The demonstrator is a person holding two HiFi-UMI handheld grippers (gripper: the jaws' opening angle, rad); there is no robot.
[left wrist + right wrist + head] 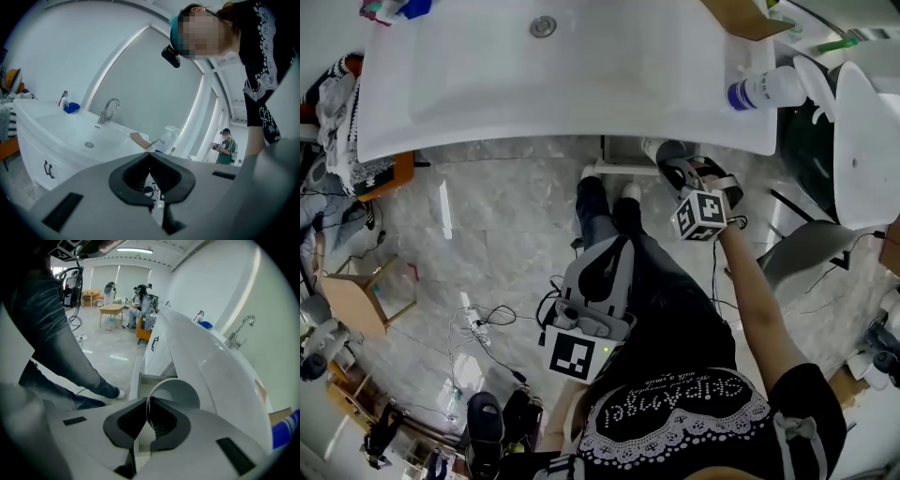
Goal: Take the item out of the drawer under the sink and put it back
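My right gripper (148,405) is shut on the rim of a pale round cup (180,393), whose open mouth faces the camera. Just beyond the cup, the drawer (138,377) under the sink stands pulled out. In the head view the right gripper (668,157) reaches under the front edge of the sink (581,131), beside the white drawer front (623,170); the cup is hard to make out there. My left gripper (614,249) hangs lower, in front of the person's legs. Its jaws (150,157) are shut with nothing between them.
A tap (108,110) stands on the white basin. A bottle with a blue label (762,92) lies at the sink's right end. Cables (487,328) trail over the marble floor, and a wooden stool (352,300) is at the left. Another person (226,146) stands far off.
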